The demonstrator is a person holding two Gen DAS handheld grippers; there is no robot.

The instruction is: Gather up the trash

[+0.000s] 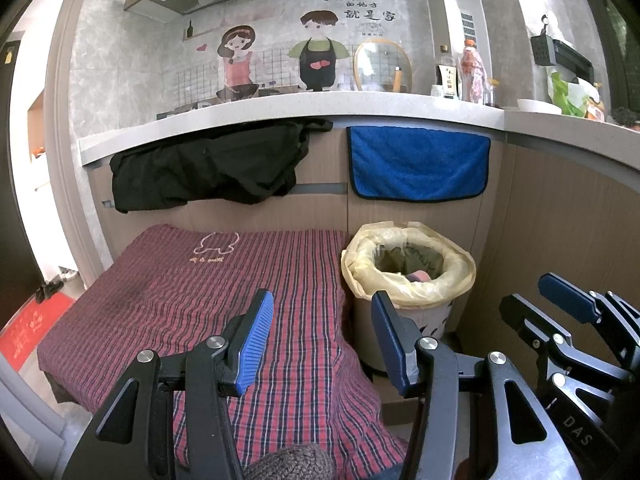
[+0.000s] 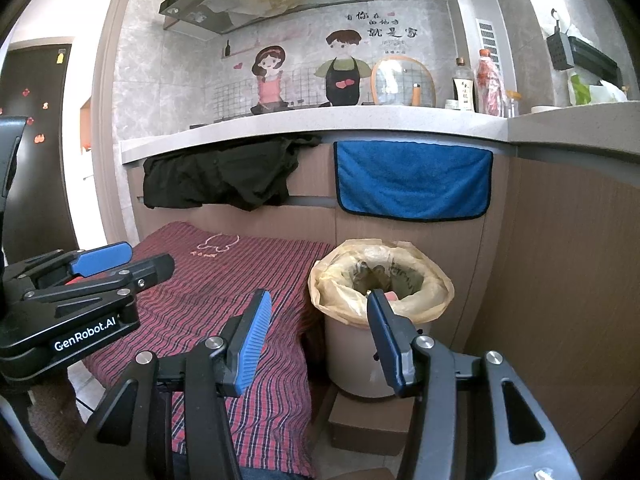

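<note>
A white trash bin (image 1: 404, 316) lined with a yellowish bag stands on the floor beside a low table under a red plaid cloth (image 1: 208, 280). Pink and purple bits of trash (image 1: 418, 277) lie inside it. My left gripper (image 1: 322, 312) hovers open above the cloth's near right part, nothing between its blue pads. My right gripper (image 2: 318, 314) is also open and empty, held just before the trash bin (image 2: 360, 356), with the plaid cloth (image 2: 224, 276) to its left. Each gripper shows at the edge of the other's view. No loose trash is visible on the cloth.
Behind runs a kitchen counter (image 1: 280, 110) with bottles (image 1: 472, 72) and a glass lid. A black garment (image 1: 208, 168) and a blue towel (image 1: 420, 162) hang from its edge. Wooden cabinet fronts close in the right side. A red mat (image 1: 28, 328) lies on the floor at left.
</note>
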